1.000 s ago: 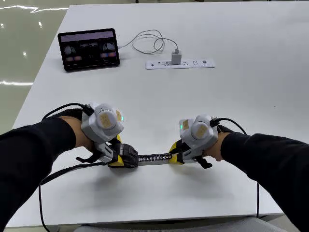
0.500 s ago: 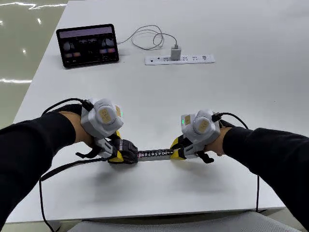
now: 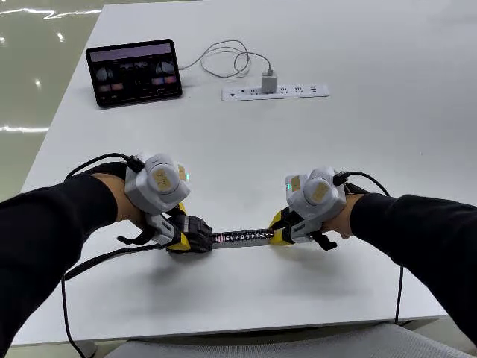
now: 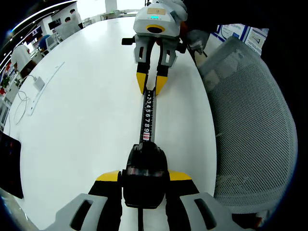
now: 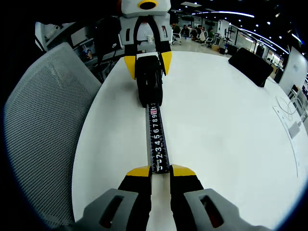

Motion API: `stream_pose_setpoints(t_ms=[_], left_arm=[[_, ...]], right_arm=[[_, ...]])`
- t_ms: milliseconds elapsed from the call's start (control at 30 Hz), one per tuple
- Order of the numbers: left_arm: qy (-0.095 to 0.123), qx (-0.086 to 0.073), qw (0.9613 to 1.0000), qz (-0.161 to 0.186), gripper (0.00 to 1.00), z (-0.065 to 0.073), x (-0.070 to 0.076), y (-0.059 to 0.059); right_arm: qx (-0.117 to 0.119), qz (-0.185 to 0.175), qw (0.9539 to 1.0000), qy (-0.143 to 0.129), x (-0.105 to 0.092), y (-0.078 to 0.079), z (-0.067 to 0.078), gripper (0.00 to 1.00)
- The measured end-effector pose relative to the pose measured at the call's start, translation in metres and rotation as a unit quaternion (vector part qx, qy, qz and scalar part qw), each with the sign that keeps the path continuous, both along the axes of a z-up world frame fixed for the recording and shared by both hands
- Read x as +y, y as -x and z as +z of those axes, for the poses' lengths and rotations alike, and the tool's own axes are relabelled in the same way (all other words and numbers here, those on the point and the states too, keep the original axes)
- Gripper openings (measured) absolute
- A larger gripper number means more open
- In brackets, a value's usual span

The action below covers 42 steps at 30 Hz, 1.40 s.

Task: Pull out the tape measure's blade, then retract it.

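Nearest me, low in the head view, my left tongs (image 3: 182, 240) are clamped on the black tape measure case (image 3: 195, 233), one yellow tip on each side. The case rests on the white table (image 3: 246, 298). Just right of it, my right tongs (image 3: 277, 236) are pinched together on the end of the blade (image 3: 242, 238), which runs flat and straight between the two at the lower centre of the frame.

Only a short run of numbered blade shows, so I judge the pull to be partly done. To do it well, I should draw the right tongs straight along the blade's own line, away from the case. Twisting or lifting could kink the blade or slip it out of the pinch. The left tongs must pin the case down against the spring.

Farther up the frame, a power strip (image 3: 274, 92) and a tablet (image 3: 135, 73) lie well apart from the work.
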<state>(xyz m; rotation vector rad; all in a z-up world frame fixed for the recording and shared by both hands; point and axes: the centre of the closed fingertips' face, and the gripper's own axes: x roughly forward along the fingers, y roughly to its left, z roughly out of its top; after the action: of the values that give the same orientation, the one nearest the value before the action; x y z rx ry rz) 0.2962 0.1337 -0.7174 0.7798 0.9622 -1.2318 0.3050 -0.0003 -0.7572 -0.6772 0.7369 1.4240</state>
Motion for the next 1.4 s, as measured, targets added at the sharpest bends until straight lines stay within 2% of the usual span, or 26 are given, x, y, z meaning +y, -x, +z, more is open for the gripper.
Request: stream_pose_setpoints(t_ms=[200,1400], left_arm=[[0.007,-0.001,1.0,0.005,0.31,0.0,0.001,-0.001],[0.012,0.001,0.9999,0.005,0.31,0.001,-0.001,-0.001]], right_arm=[[0.002,0.0,1.0,0.001,-0.003,0.0,0.0,0.09],[0.006,-0.012,0.9999,0.007,-0.023,-0.001,0.0,0.09]])
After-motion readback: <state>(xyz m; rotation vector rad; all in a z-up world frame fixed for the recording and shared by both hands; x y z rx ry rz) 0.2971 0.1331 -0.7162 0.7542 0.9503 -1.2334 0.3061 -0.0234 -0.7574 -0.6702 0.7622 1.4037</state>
